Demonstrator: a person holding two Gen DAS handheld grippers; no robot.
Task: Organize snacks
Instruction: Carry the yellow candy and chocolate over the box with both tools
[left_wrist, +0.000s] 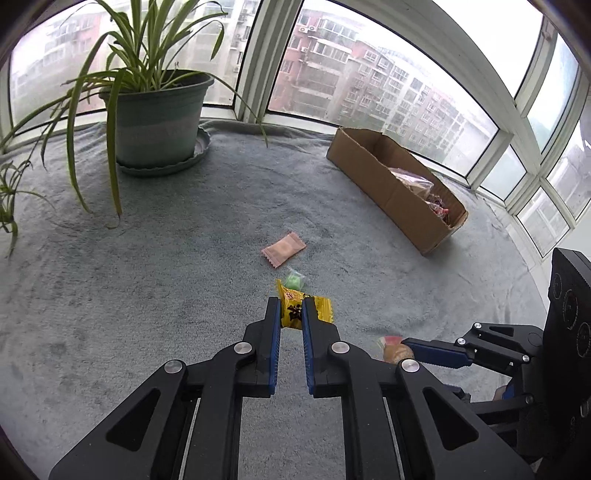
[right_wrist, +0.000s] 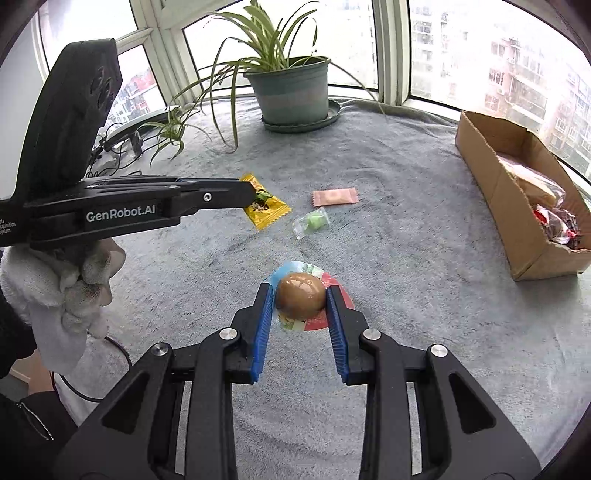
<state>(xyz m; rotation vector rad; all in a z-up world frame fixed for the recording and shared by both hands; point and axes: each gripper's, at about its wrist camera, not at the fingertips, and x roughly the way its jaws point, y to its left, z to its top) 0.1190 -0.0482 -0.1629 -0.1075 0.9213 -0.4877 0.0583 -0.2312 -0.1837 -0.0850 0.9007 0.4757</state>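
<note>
Left tool (left_wrist: 291, 308) and right tool (right_wrist: 299, 297): black linkage arms with silver round screws (right_wrist: 228, 333) and ribbed blue finger pads (right_wrist: 261, 332). White lettering "GenRobot.AI" (right_wrist: 120, 214) marks the left tool's side. The left hand (right_wrist: 70, 280) wears a white knit glove, above a black zippered sleeve (right_wrist: 26, 424).

worktop (right_wrist: 406, 206) covered in grey napped cloth, matt, plush | box (right_wrist: 491, 192) brown corrugated cardboard, rough torn edges | yellow packet (right_wrist: 271, 212) glossy foil | pink packet (right_wrist: 335, 196) matt film | egg pouch (right_wrist: 301, 295) shiny clear plastic | tool (right_wrist: 298, 297) matt black plastic, ribbed blue pads | glove (right_wrist: 55, 291) white knit
</note>
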